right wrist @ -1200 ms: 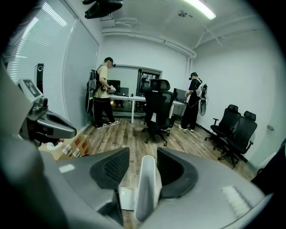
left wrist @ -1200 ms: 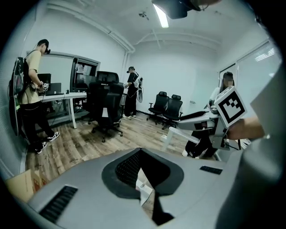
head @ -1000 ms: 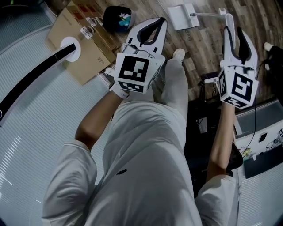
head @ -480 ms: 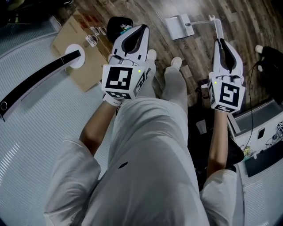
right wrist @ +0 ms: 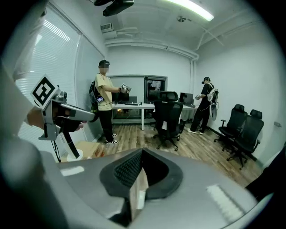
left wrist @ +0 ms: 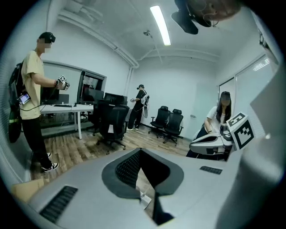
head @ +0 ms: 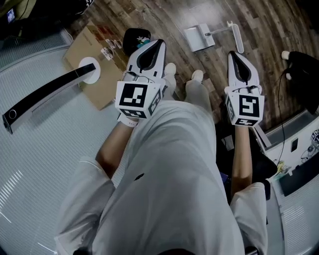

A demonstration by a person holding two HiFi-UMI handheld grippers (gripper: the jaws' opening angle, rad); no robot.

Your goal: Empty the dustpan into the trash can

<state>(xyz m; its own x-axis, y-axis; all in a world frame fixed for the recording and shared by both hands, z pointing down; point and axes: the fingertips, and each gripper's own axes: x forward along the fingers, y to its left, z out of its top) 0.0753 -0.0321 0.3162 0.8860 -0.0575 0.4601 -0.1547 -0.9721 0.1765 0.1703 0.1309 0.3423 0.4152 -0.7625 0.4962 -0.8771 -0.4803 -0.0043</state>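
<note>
Left tongs [head: 157, 44] sitting closed, gripping nothing | right tongs [head: 233, 54] just closing, gripping nothing | white dustpan [head: 198, 38] lying on floor, contents too small to tell

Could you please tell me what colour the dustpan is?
The dustpan is white; the head view shows it best.

A cardboard box [head: 97, 82] is seen lying on the wooden floor [head: 164, 15]. A white disc [head: 89, 69] is seen at its edge, and a curved black bar [head: 45, 94] is joined to it. Black office chairs [right wrist: 167, 114] are gathered beside a white surface [right wrist: 134, 106].
</note>
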